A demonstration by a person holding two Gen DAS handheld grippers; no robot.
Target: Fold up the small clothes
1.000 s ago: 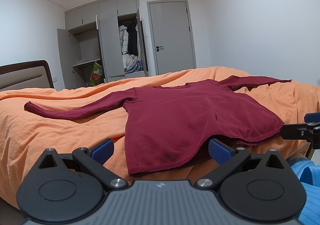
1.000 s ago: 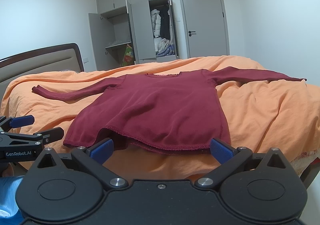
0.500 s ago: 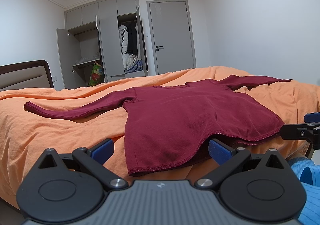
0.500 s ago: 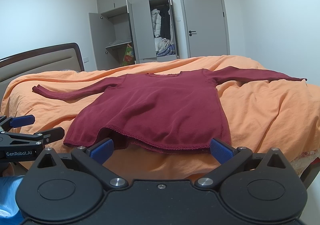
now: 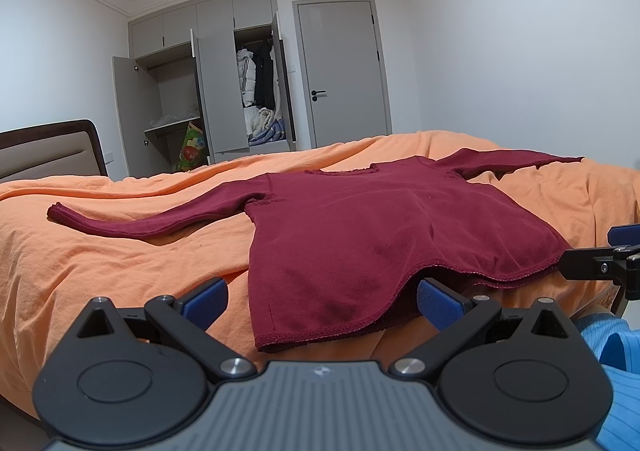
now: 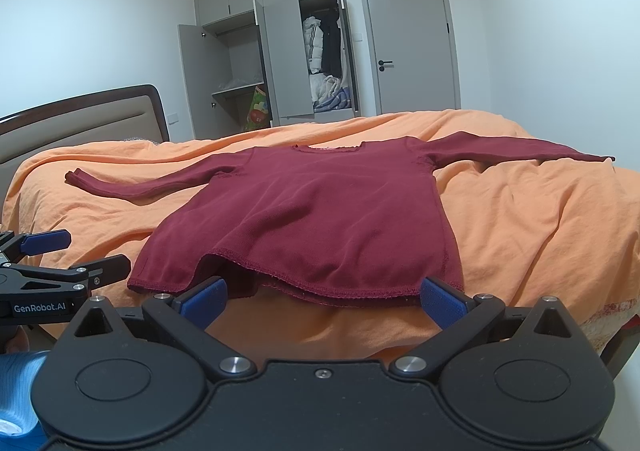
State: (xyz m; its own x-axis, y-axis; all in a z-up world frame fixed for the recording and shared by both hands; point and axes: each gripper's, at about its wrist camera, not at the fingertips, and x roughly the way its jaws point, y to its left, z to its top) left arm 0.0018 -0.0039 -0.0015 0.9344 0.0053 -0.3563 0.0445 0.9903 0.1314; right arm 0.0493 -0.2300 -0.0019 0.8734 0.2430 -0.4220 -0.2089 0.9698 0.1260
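- Your left gripper (image 5: 320,301) sits low in the frame with its blue-padded fingers (image 5: 204,298) spread wide, grasping nothing, just short of the shirt's hem.
- Your right gripper (image 6: 322,299) is likewise released, its pads apart at the bottom of its own view, with nothing between them.
- The dark red long-sleeved shirt (image 5: 380,235) lies flat in the middle of the frame on the orange bedspread (image 5: 100,251), hem toward you and neckline away, both sleeves stretched out to the sides.
- The near hem is slightly lifted off the bedspread at its centre, showing two layers.
- In the left view your right gripper pokes in at the right edge, just beside the shirt's lower corner.
- A grey wardrobe (image 6: 280,51) stands open in the upper centre, next to a closed door (image 6: 412,43).
- A blue striped sleeve (image 5: 616,371) shows at lower right.
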